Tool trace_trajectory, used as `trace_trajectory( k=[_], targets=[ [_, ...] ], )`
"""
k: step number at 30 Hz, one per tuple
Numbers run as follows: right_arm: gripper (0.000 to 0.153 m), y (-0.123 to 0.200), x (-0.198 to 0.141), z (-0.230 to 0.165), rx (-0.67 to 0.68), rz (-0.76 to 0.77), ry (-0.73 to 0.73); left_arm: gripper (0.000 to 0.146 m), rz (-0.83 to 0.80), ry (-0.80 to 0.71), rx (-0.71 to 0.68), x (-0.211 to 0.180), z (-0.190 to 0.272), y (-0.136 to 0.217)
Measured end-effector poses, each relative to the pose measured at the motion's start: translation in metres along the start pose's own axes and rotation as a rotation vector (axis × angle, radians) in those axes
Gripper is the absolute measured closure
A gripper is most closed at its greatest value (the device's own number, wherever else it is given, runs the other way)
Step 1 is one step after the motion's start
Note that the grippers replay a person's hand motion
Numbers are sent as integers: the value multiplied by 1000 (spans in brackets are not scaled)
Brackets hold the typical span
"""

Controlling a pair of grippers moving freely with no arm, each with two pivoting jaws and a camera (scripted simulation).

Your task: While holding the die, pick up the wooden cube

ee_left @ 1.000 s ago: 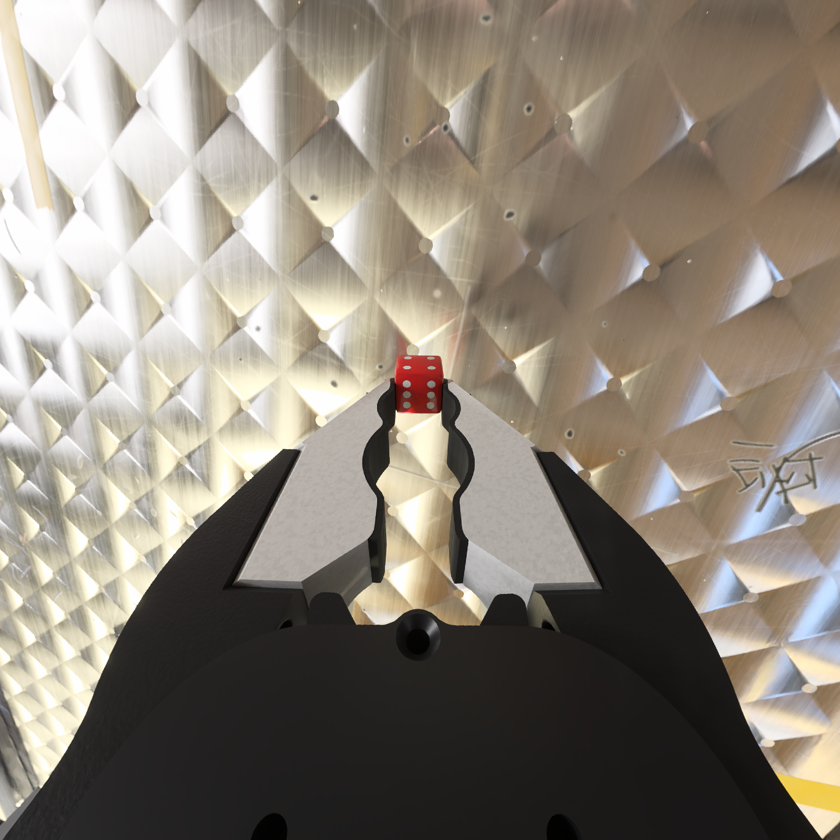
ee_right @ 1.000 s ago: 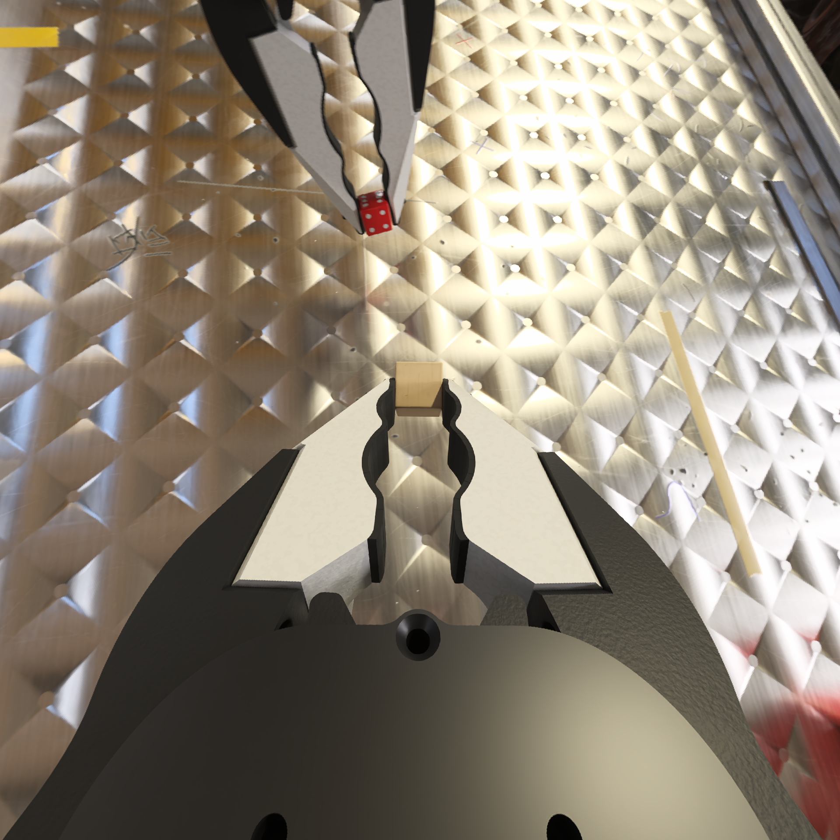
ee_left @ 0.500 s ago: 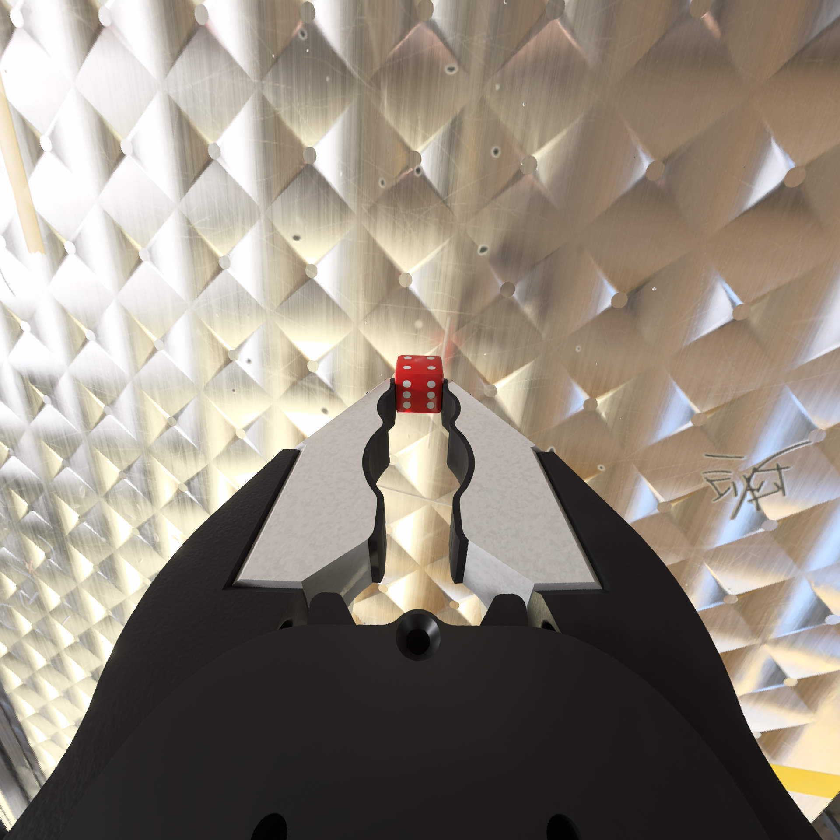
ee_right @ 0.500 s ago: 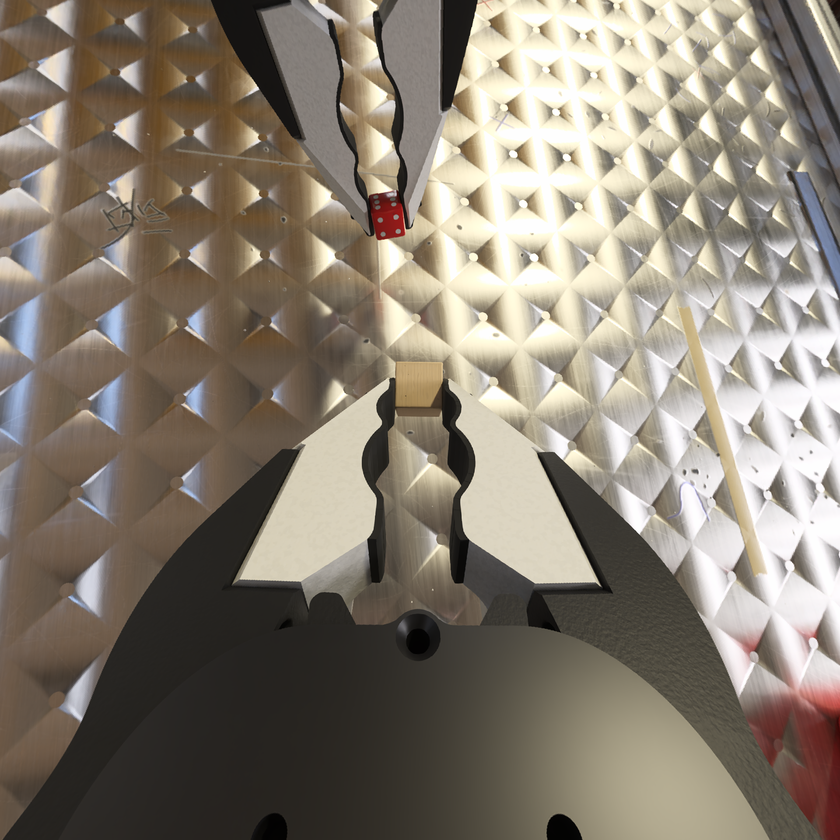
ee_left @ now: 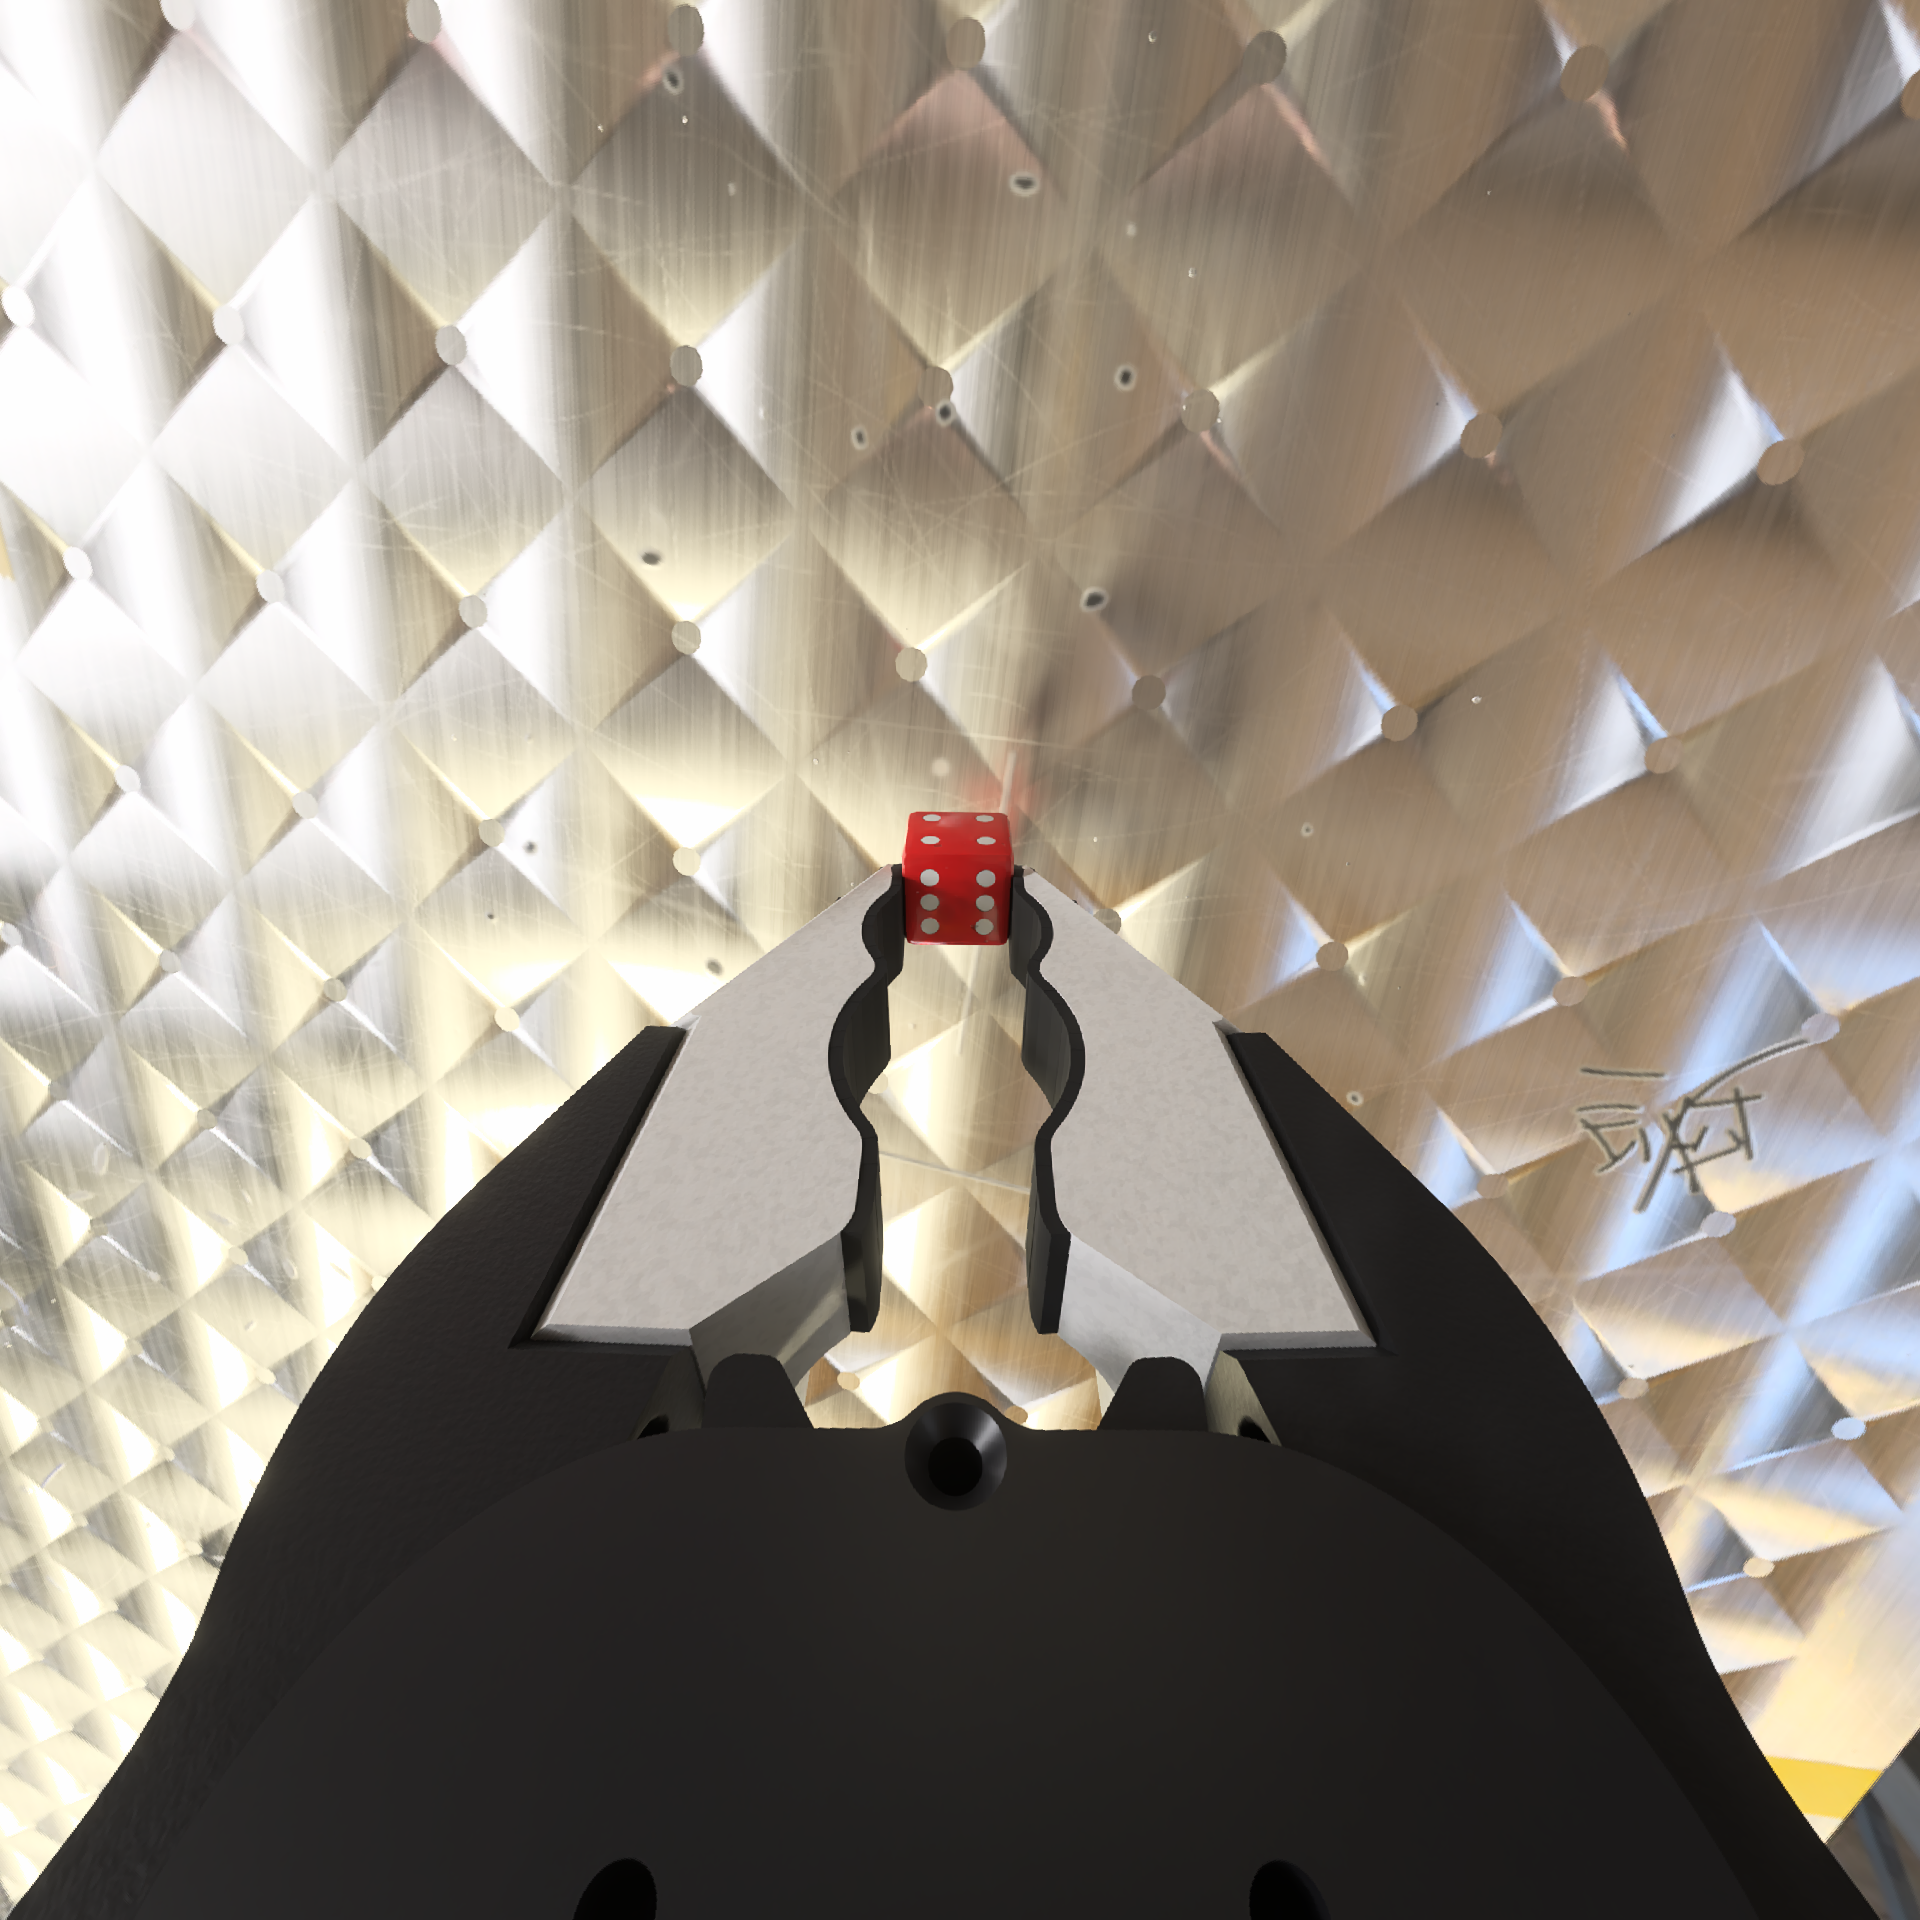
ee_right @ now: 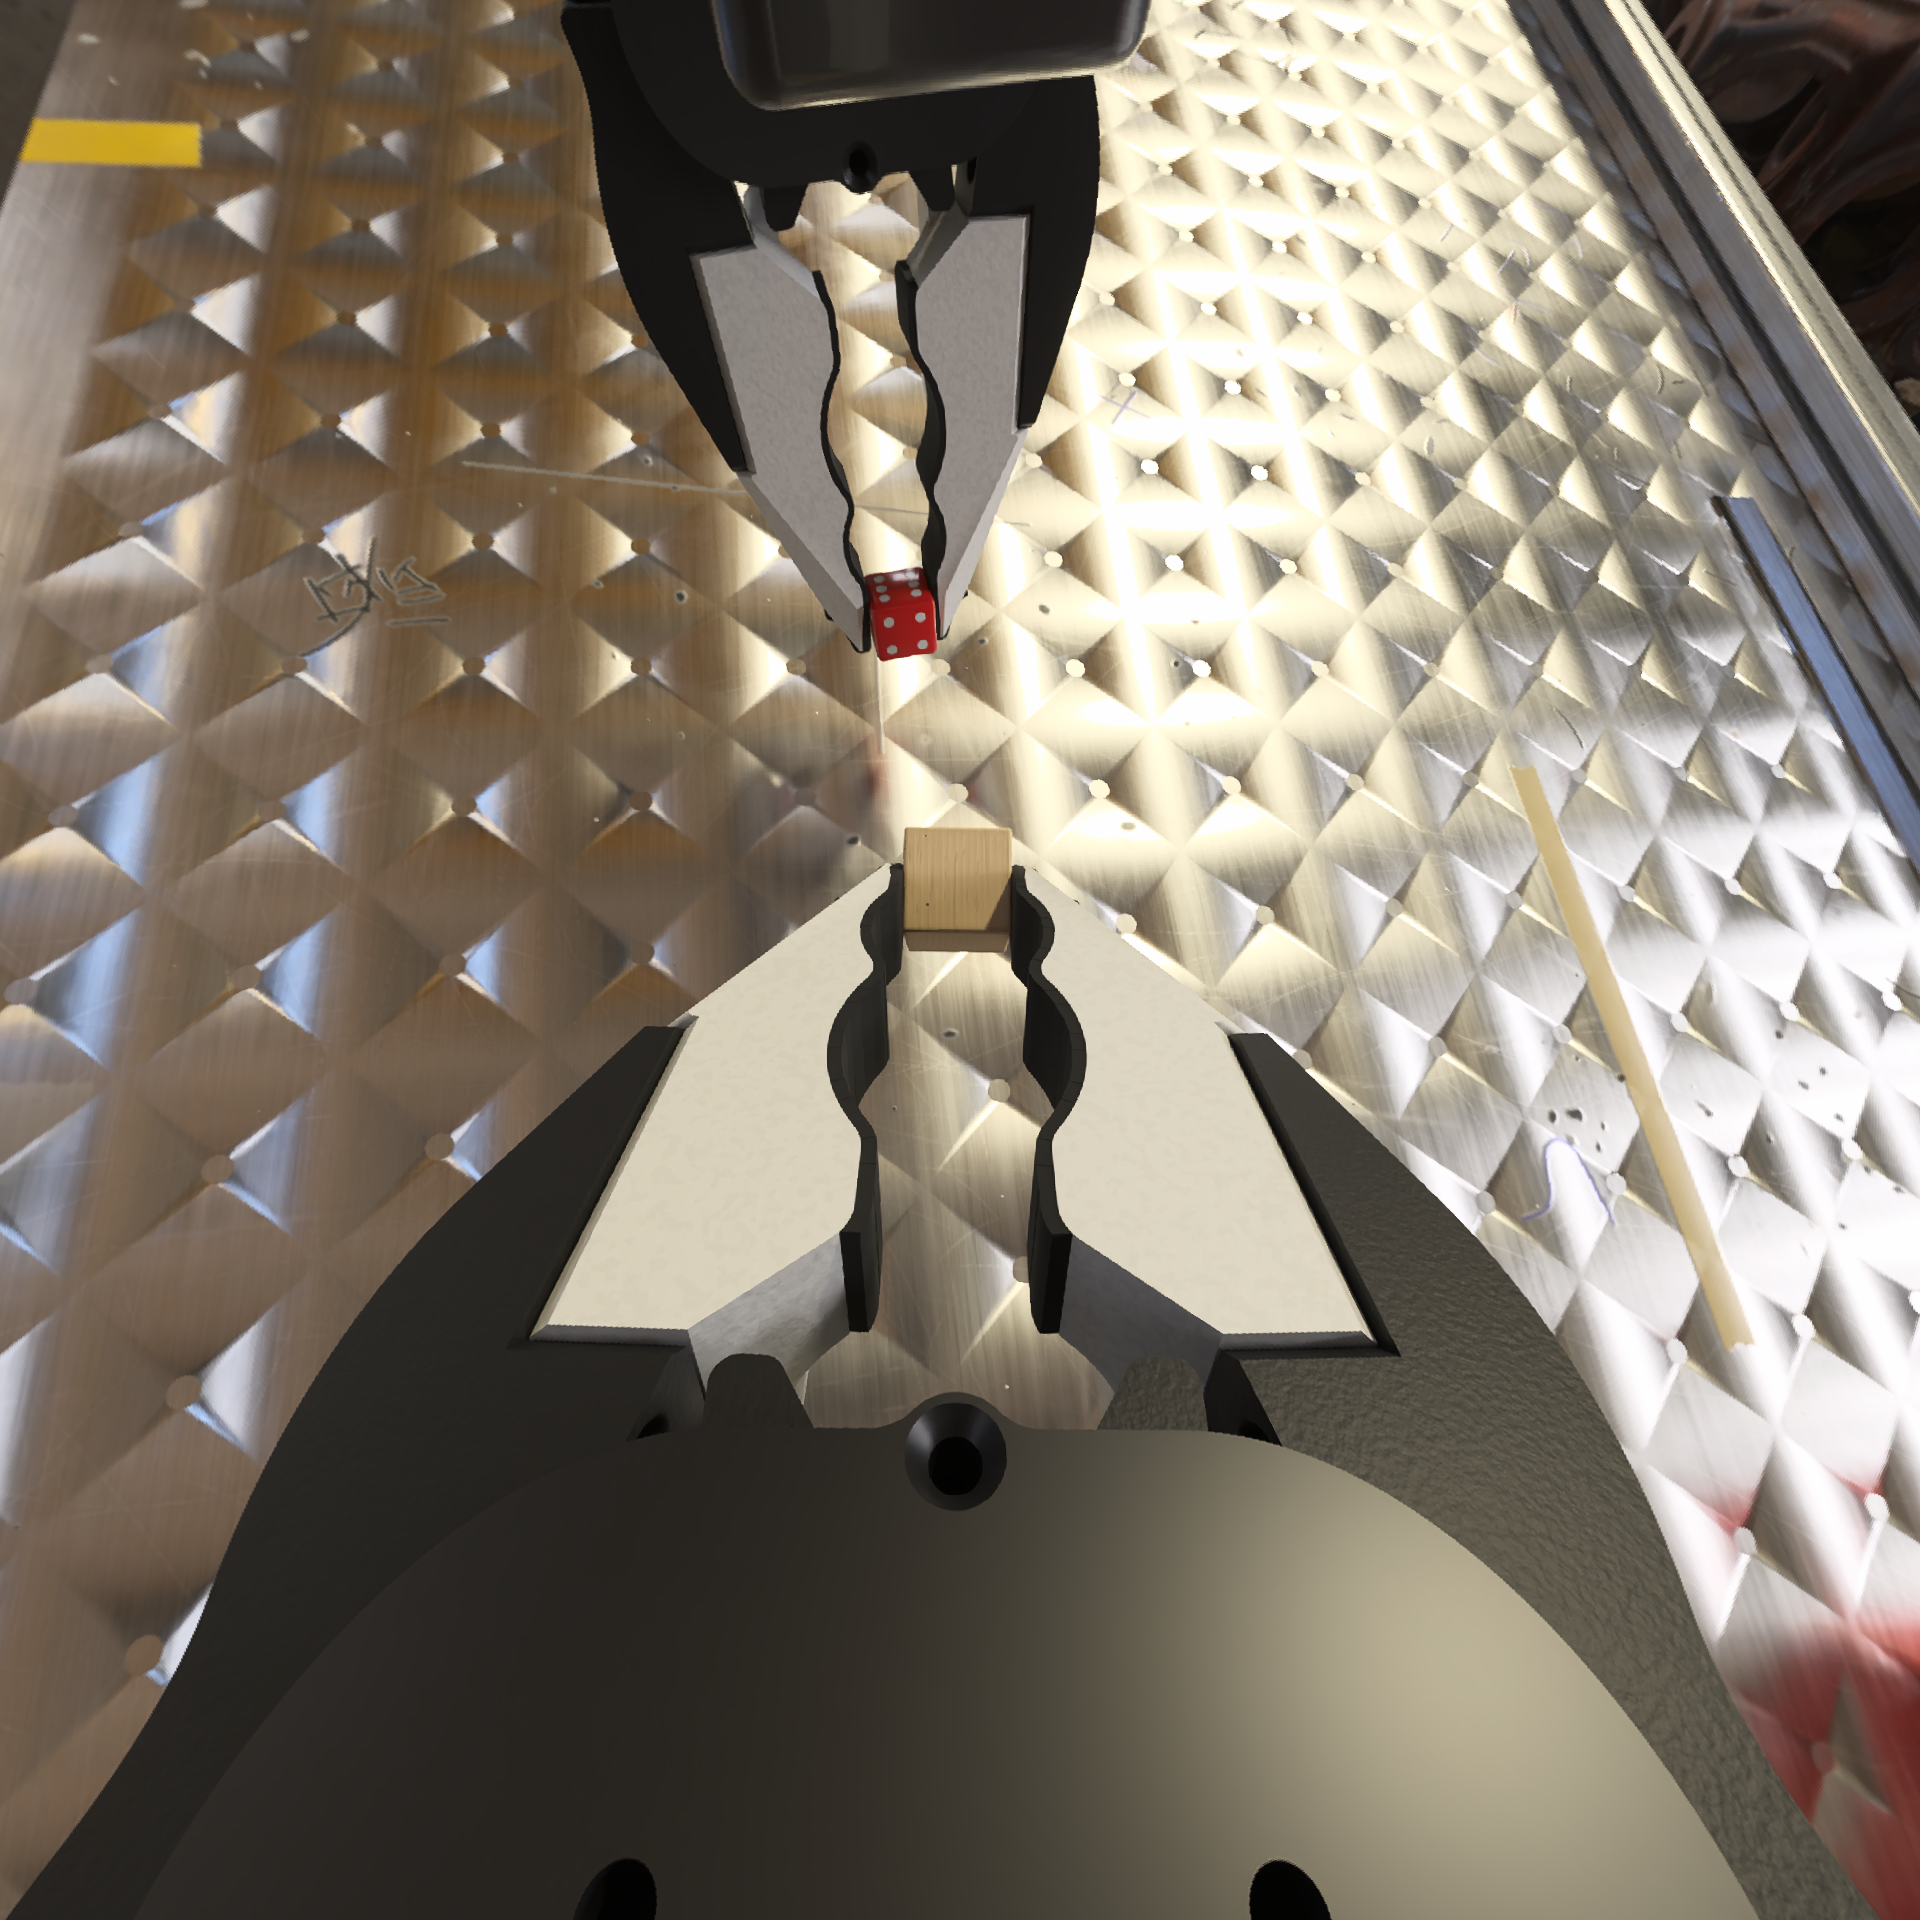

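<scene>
My left gripper (ee_left: 957,896) is shut on a red die (ee_left: 957,878) with white pips, pinched at its fingertips above the shiny diamond-patterned metal table (ee_left: 520,520). My right gripper (ee_right: 956,902) is shut on a small wooden cube (ee_right: 956,888), held at its fingertips above the table. In the right wrist view the left gripper (ee_right: 902,621) points down toward me from the top, with the die (ee_right: 900,615) between its tips, a short way beyond the wooden cube.
A thin pale stick (ee_right: 1626,1049) lies on the table to the right. A raised metal rail (ee_right: 1714,260) runs along the right edge. Scratch marks (ee_right: 364,603) are at left, a yellow strip (ee_right: 109,140) at top left, a red stain (ee_right: 1787,1621) at lower right.
Both grippers have lifted with their objects held. In the right wrist view the left gripper has come nearer and lower in frame. The stick has left the left wrist view.
</scene>
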State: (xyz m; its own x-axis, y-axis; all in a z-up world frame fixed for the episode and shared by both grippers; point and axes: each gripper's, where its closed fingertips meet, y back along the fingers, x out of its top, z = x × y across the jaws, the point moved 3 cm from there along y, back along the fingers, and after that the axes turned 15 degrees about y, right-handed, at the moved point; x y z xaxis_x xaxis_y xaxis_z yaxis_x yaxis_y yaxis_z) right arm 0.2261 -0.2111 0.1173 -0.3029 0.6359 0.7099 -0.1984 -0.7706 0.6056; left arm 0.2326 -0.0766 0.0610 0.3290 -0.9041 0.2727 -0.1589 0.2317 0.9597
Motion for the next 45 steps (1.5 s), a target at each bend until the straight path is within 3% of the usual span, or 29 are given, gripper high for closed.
trace_trajectory(
  k=[10,14,18,27,36,45],
  targets=[
    [133,-4,-5,-1,42,60,-38,127,-12,-6,-8,-2,2,-5],
    [133,-2,-4,-6,-33,70,128,127,41,17,-96,-2,7,-2],
    [133,0,-1,-10,-63,86,177,127,67,31,-155,-2,9,-1],
    [133,-8,-15,-8,33,32,44,127,49,15,-103,-1,7,0],
    [133,-1,-4,-10,-59,93,127,127,13,-2,-91,-6,8,-4],
    [133,5,5,-9,-40,96,126,127,-12,-16,-72,-4,9,-5]
  ],
)
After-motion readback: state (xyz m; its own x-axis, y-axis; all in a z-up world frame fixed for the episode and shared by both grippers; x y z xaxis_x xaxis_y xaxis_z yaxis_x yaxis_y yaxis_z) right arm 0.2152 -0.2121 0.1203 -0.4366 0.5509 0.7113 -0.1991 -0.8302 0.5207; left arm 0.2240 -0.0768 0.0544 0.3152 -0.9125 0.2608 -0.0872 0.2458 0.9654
